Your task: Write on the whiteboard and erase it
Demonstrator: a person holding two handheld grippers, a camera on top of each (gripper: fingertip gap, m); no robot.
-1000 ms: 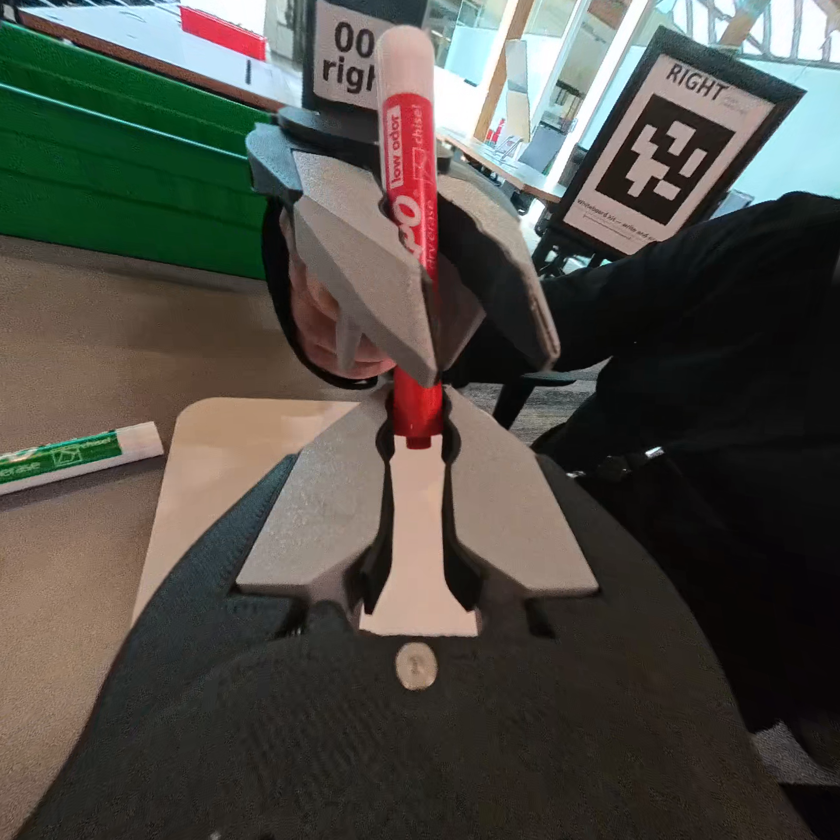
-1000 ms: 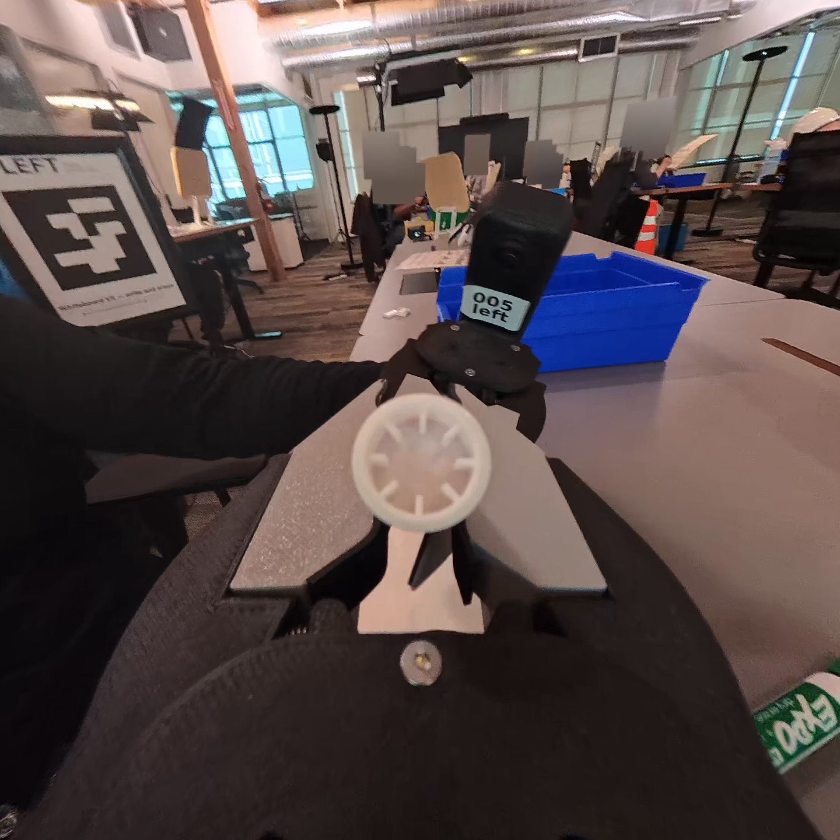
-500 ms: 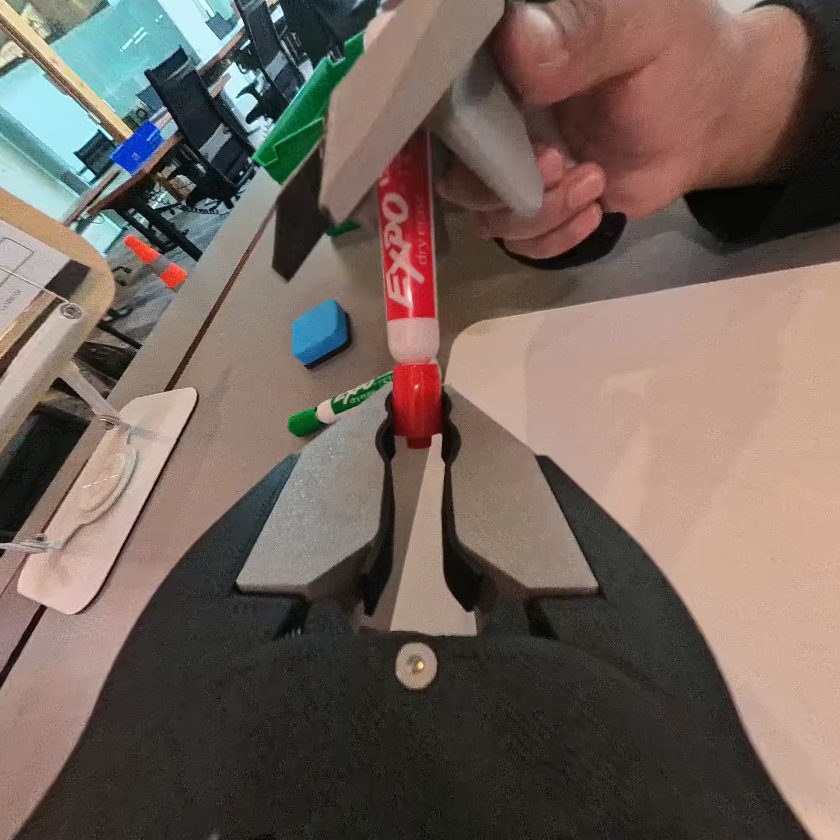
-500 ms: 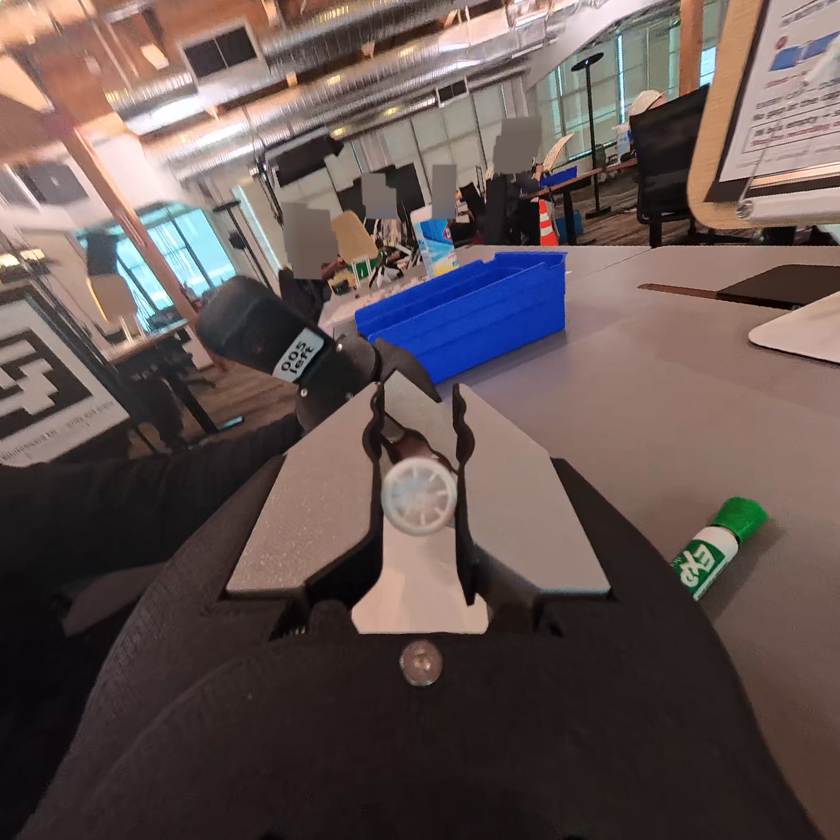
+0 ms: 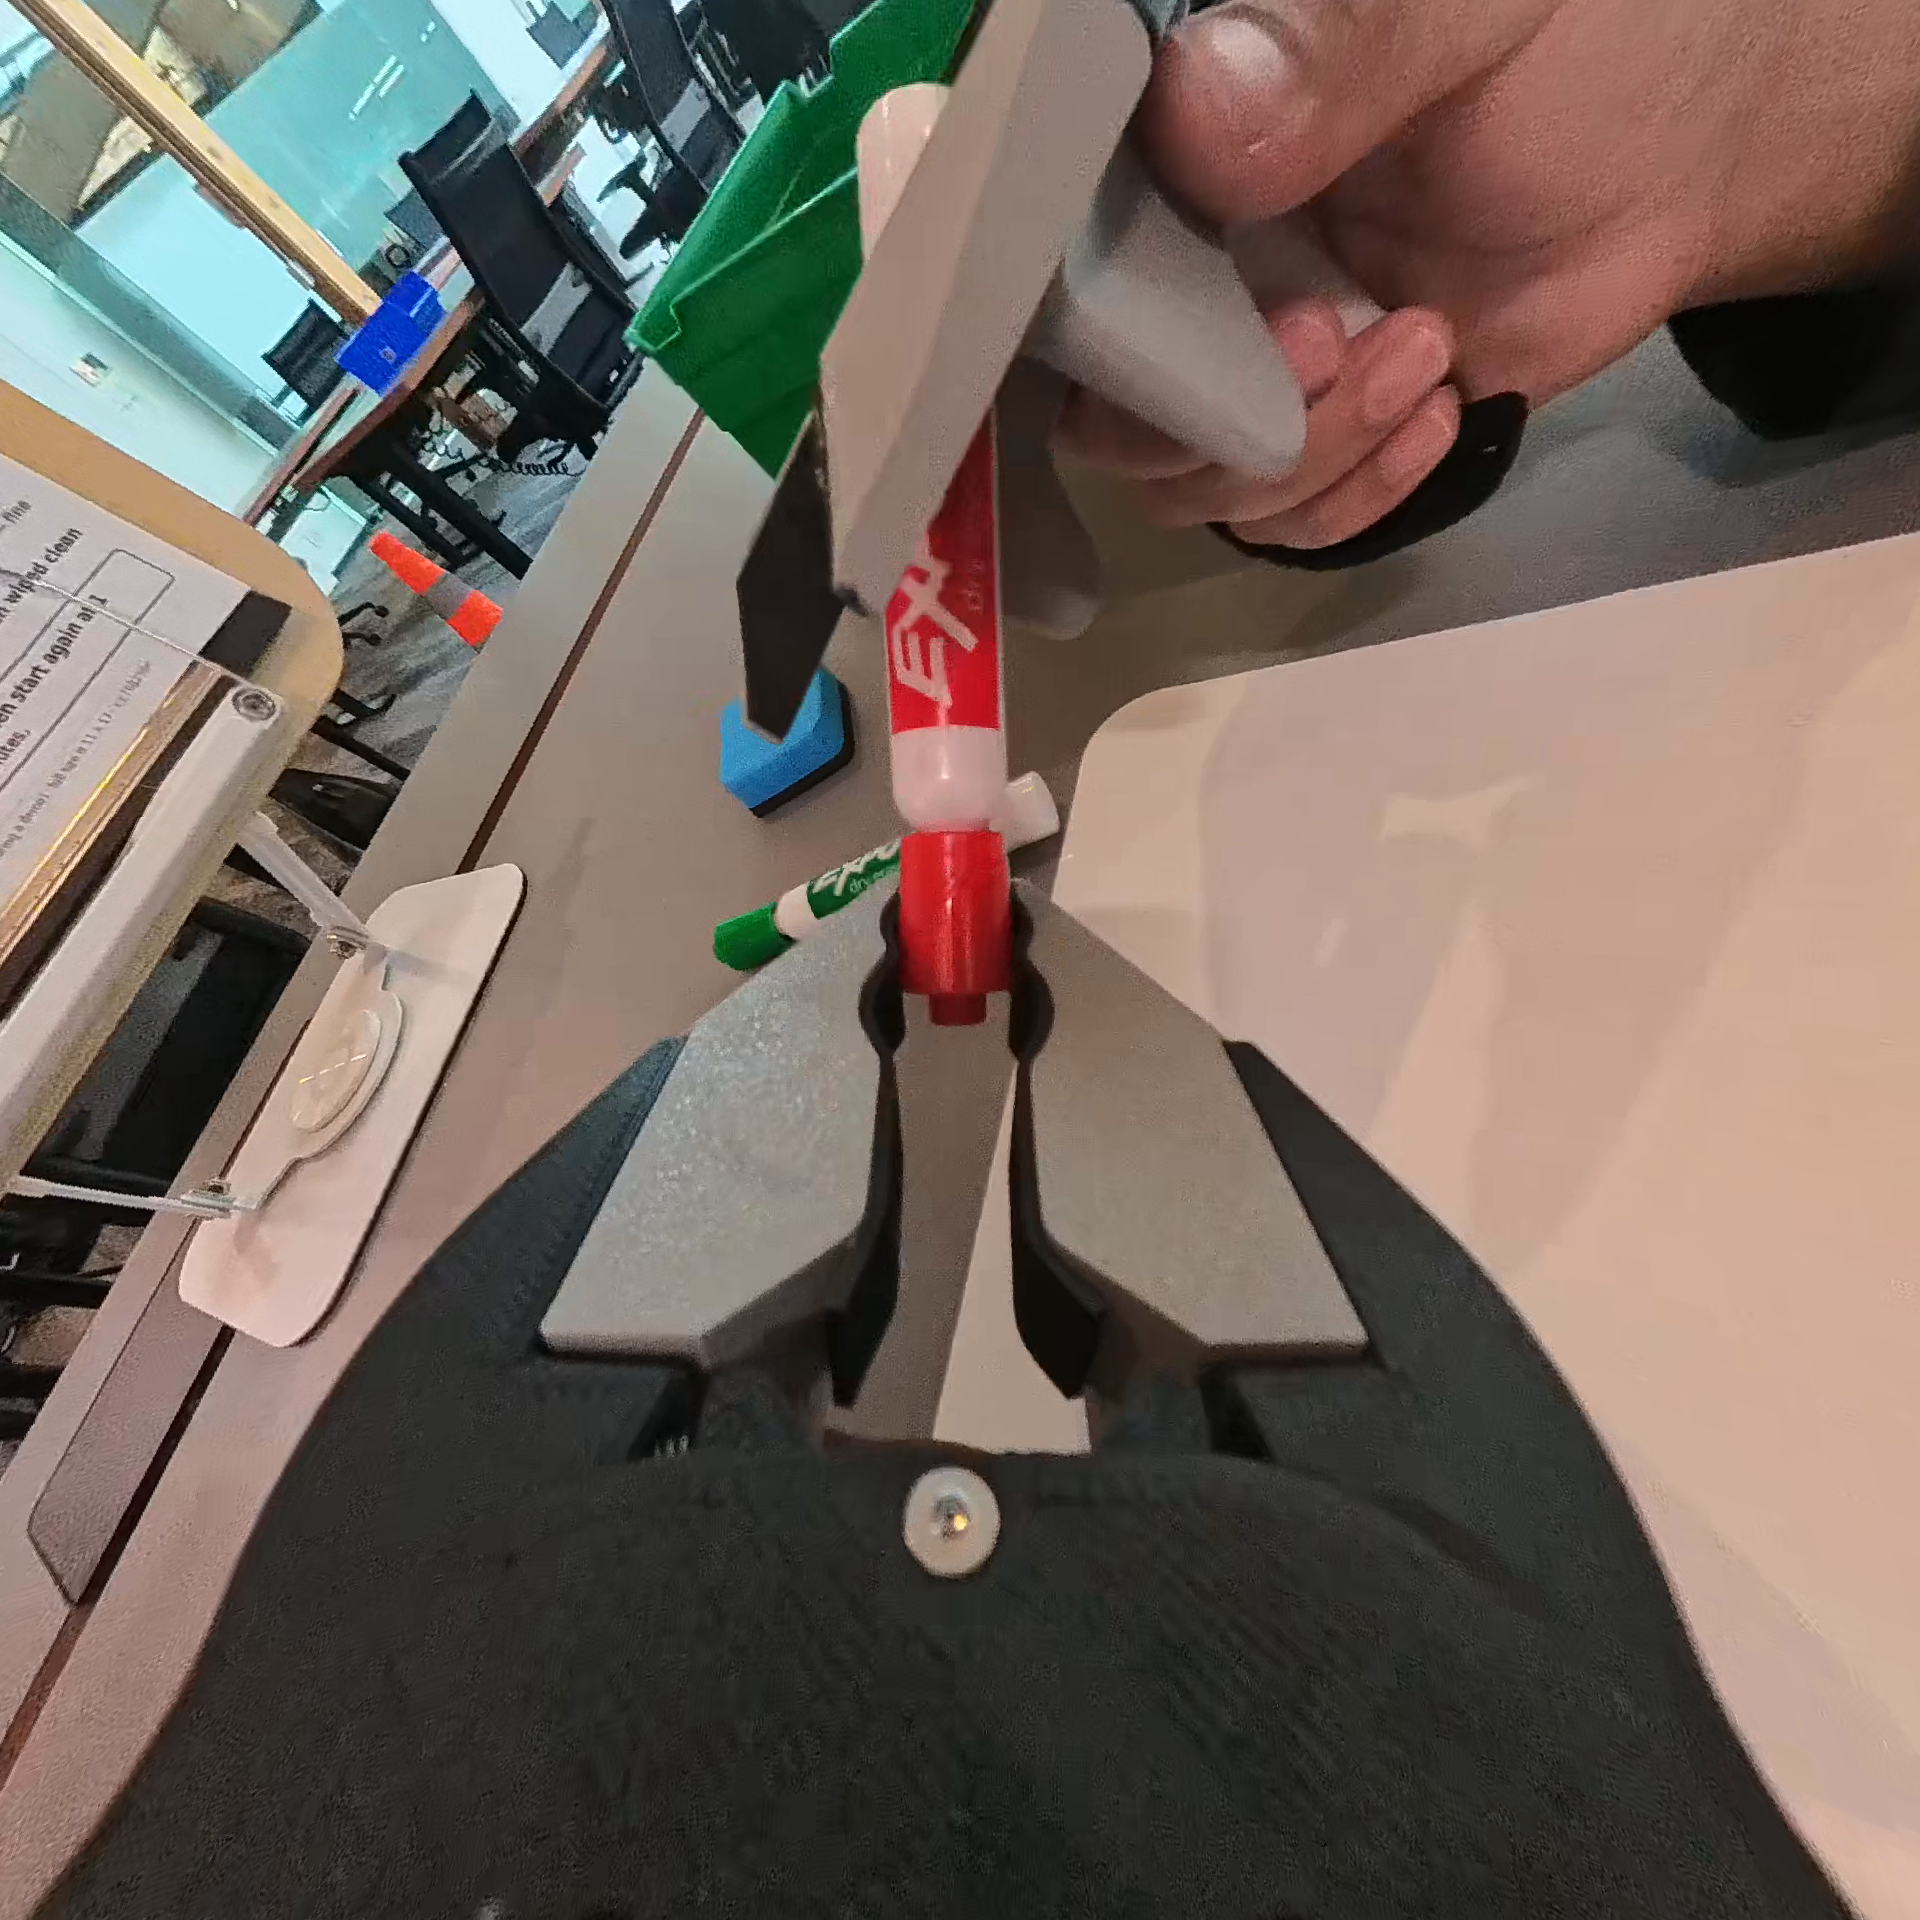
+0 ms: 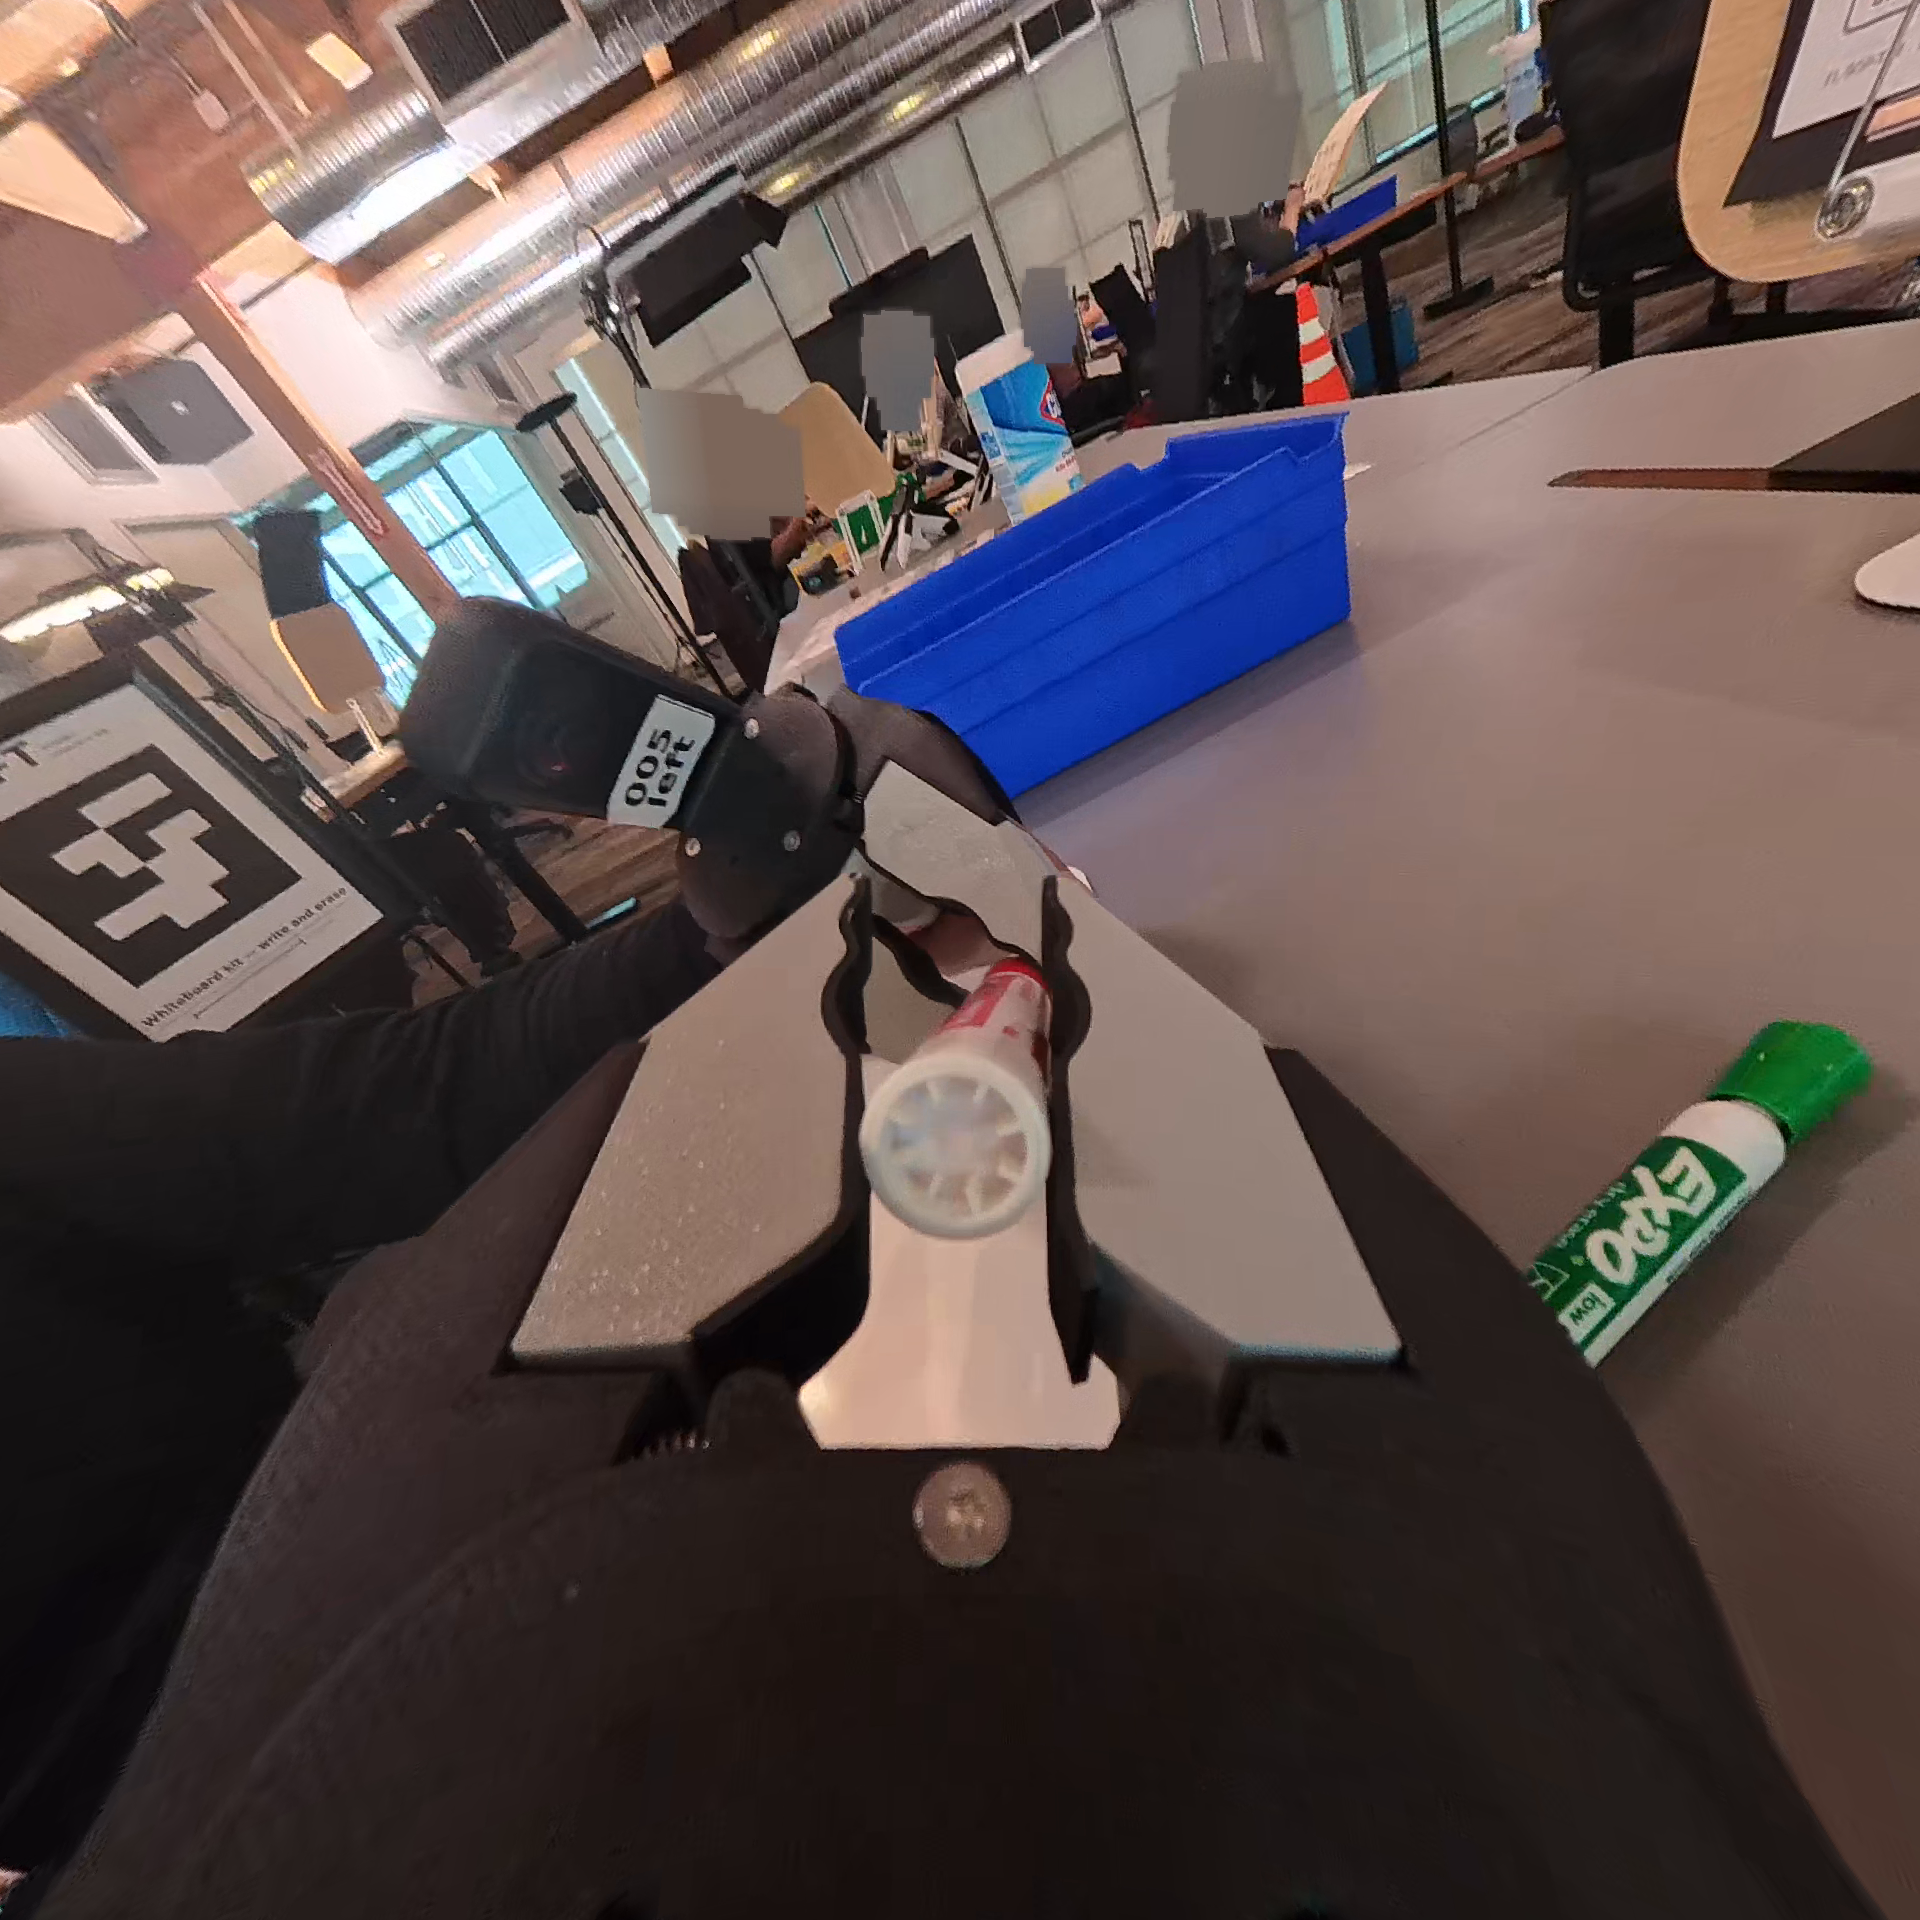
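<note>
A red marker (image 5: 940, 644) is shared between two hand-held tools above a grey bench (image 5: 623, 727).

The left tongs (image 5: 954, 966), at the centre of the left view, are closed on the marker's red cap (image 5: 951, 914), both pads pressing its sides. The cap looks seated on the barrel, so the pen seems to be held this way for uncapping, one tool anchoring the cap while the other takes the barrel.

The right tongs (image 6: 951, 935) stand apart around the barrel. It leans on one pad and there is a clear gap to the other, so they are not gripping it. A hand (image 5: 1455, 208) works them at the upper right of the left view.

In the left view the marker's long axis runs from the centre up towards the top, leaning slightly right, with the capped tip nearest the camera. In the right view its white tail end (image 6: 951, 1143) faces the camera.

The whiteboard (image 5: 1507, 935) lies flat and blank on the right of the left view, directly beyond the cap. A green marker (image 5: 821, 904) and a blue eraser (image 5: 784, 748) lie just left of it.
</note>
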